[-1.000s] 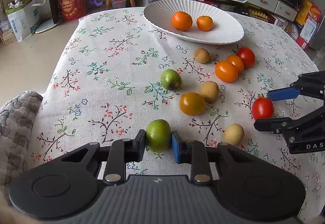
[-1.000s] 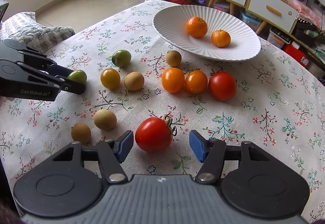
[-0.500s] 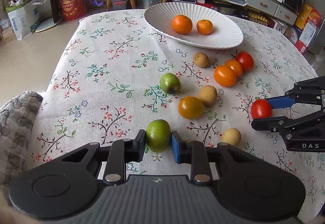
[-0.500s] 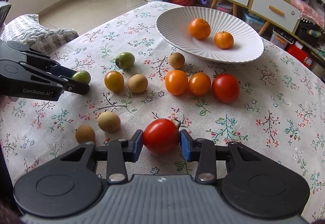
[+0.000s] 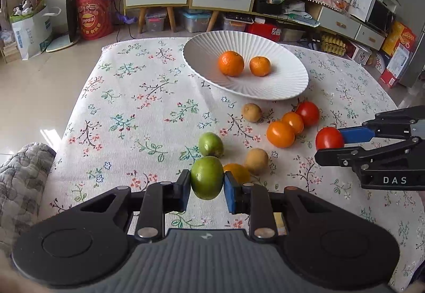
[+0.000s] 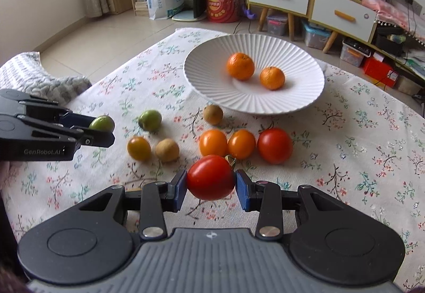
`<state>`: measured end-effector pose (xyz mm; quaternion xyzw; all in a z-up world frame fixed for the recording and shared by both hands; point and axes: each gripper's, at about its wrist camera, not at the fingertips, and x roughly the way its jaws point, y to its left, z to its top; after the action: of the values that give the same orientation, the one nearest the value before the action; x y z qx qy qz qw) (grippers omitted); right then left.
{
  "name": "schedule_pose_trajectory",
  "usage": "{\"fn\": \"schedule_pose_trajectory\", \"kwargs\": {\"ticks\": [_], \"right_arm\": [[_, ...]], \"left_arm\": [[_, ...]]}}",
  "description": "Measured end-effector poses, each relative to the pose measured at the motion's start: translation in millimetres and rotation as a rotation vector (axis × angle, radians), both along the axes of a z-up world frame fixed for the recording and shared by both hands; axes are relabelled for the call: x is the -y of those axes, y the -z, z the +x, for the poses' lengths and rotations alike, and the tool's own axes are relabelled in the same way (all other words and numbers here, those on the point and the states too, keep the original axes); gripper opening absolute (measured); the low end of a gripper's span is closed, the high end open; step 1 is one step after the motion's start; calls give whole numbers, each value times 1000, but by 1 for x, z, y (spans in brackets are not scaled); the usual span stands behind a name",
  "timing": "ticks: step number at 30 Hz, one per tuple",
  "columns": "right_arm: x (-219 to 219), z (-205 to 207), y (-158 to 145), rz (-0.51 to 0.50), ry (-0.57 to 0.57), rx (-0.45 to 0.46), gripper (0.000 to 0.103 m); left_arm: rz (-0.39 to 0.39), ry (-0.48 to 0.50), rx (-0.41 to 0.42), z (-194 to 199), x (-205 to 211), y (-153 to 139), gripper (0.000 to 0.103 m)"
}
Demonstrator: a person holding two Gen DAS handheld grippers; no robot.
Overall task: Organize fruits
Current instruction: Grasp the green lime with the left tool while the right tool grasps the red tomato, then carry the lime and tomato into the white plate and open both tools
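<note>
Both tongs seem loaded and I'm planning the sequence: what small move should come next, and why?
Probably carry both toward the white plate. The left tongs clamp a green fruit, the right tongs a red tomato; only two oranges lie in it, leaving room.

The left hand-held gripper (image 5: 207,186) points forward and steeply downward, its blue pads (image 5: 230,194) pressed on either side of a green fruit (image 5: 207,177); the jaws stand narrow and level. The right hand-held gripper (image 6: 211,186) tilts down likewise, its pads clamped on a red tomato (image 6: 211,177); in the left wrist view it reaches in from the right edge, side-on.
</note>
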<state>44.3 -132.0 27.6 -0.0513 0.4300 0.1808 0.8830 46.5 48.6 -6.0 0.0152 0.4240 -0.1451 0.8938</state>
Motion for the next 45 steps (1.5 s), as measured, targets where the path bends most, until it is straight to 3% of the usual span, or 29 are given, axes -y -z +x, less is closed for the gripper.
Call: {"fn": "schedule_pose_trajectory", "kwargs": {"ticks": [8, 19, 29, 45], "right_arm": [[13, 28, -13, 34, 99, 30, 36], [32, 75, -8, 152, 262, -38, 36], [33, 99, -8, 208, 306, -40, 36], [39, 123, 19, 314, 356, -124, 36]], "left_arm": [[-30, -5, 43, 17, 22, -16, 24], [-52, -8, 67, 52, 65, -13, 24], [-66, -33, 74, 78, 84, -3, 24], [-64, -40, 125, 97, 90, 19, 24]]}}
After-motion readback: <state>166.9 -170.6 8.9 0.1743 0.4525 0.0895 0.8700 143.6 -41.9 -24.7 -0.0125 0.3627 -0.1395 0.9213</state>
